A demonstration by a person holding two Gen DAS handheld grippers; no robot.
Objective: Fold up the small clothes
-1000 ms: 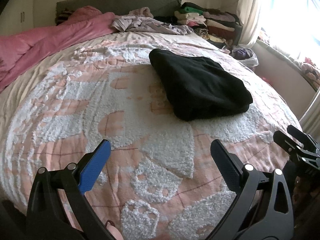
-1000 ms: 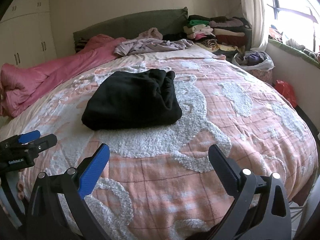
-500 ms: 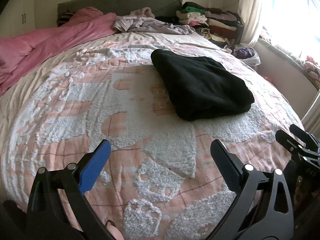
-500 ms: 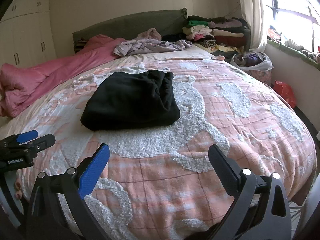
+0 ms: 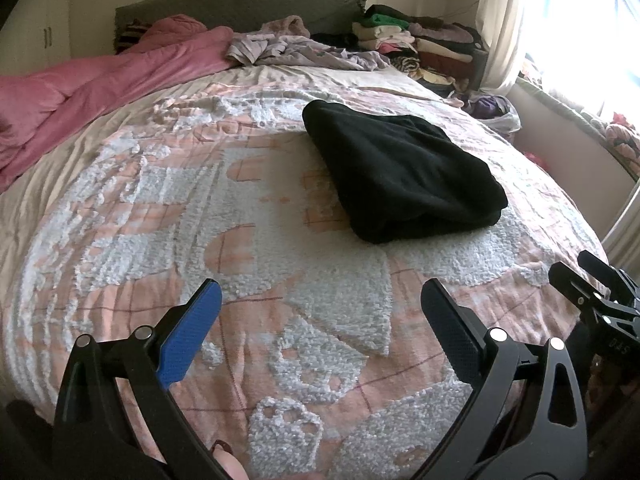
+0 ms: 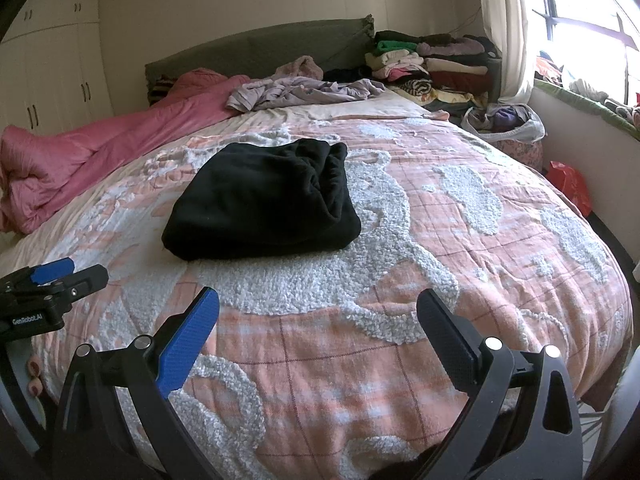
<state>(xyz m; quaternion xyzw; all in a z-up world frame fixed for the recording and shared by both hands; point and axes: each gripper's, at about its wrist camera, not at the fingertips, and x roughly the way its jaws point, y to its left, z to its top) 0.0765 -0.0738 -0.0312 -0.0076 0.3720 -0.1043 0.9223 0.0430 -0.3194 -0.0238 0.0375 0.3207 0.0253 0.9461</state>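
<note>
A black garment (image 5: 400,172) (image 6: 260,208) lies folded into a thick rectangle on the pink and white bedspread (image 5: 180,220) (image 6: 460,220), its layered edges facing the window side. My left gripper (image 5: 320,316) hangs open over the near part of the bed, well short of the garment, with nothing between its fingers. My right gripper (image 6: 318,320) is also open and empty, near the bed's front edge. In the left wrist view the right gripper (image 5: 588,280) shows at the far right; in the right wrist view the left gripper (image 6: 68,272) shows at the far left.
A pink duvet (image 6: 80,152) is bunched along the left side. Crumpled lilac clothes (image 6: 304,92) lie near the headboard, and stacks of folded clothes (image 6: 432,64) stand at the back right. A bag of clothes (image 6: 508,120) and a red bag (image 6: 568,188) sit by the window wall.
Both views have shifted slightly, with the bed sitting a little lower in the frame. The black garment has not moved and both grippers stay open.
</note>
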